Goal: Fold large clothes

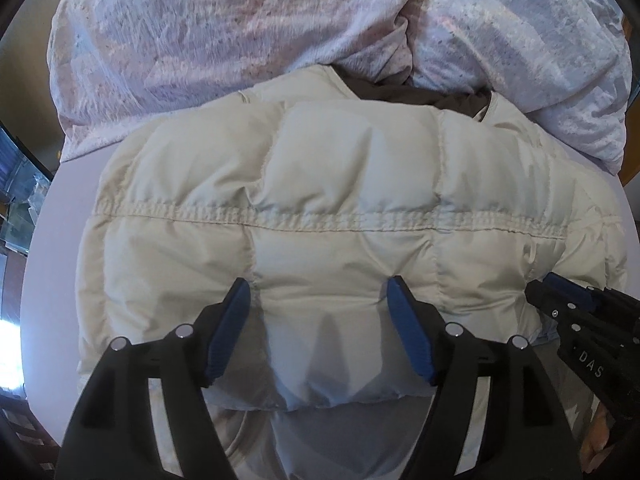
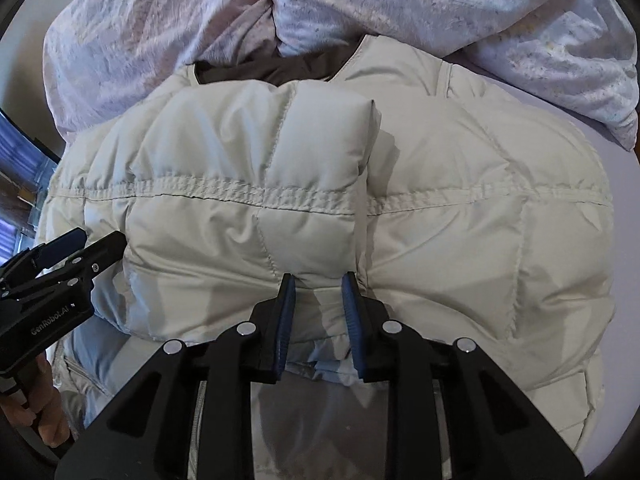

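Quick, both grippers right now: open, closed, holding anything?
Left gripper: open wide over the puffer jacket, gripping nothing.
Right gripper: jaws narrowly apart at the jacket's folded edge; a grip cannot be told.

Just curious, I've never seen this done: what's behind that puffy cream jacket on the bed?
Behind the cream puffer jacket lies a crumpled pale lilac duvet, bunched against its collar. A dark brown lining shows at the neck opening. Whatever is beneath the jacket and duvet is covered.

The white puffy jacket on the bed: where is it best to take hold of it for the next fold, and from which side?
Probably the near hem of the jacket, coming from above and from the near side. That edge lies free toward both grippers, and its thick folded layers give something to pinch. The far end lies against the crumpled blanket.
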Tool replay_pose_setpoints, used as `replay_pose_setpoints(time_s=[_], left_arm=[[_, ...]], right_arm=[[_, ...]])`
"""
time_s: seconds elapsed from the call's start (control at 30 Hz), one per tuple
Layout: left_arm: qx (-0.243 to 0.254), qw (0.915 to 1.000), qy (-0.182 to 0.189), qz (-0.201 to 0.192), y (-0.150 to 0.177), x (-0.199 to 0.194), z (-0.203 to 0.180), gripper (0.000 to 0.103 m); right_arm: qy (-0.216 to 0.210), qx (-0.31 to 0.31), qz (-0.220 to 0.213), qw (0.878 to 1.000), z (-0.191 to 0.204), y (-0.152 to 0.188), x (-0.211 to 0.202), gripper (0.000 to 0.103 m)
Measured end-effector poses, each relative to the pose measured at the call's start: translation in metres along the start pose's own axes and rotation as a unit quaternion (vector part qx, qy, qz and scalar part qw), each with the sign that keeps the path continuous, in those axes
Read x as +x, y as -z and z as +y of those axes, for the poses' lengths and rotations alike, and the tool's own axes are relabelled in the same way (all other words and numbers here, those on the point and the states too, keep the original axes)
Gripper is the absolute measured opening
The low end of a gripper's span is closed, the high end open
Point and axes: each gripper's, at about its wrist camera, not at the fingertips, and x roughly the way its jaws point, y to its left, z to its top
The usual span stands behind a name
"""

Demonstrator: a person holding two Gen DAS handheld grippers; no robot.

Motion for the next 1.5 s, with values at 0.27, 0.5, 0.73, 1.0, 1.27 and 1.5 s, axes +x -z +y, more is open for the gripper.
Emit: replay_pose_setpoints(time_s=[0.27,0.5,0.73,1.0,1.27,1.5], left_arm=[[0.006,0.9998,-0.018,0.012,-0.002,0.015,-0.003,0.075],[0.001,0.9999,-0.014,0.009,0.003,-0.002,0.005,0.077],[0.009,0.9998,-0.014,-0.005,0.013,-0.031,0.026,0.079],[0.017,0.9996,-0.014,-0.018,0.036,-0.06,0.054,0.08],[0.03,0.9987,-0.032,-0.026,0.079,-0.088,0.097,0.083],[0.02,0.9993,-0.031,-0.001,0.13,-0.097,0.143,0.086]], right_arm=[[0.006,-0.006,0.002,1.0,0.003,-0.004,0.011,0.025],[0.004,-0.008,0.008,1.0,0.006,-0.006,0.005,0.036],[0.039,0.004,-0.002,0.999,0.0,0.005,-0.019,0.07],[0.061,-0.004,0.001,0.998,0.0,0.035,-0.042,0.078],[0.08,0.02,0.006,0.997,-0.033,0.082,-0.073,0.083],[0.089,0.11,0.01,0.99,-0.117,0.143,-0.114,0.084]])
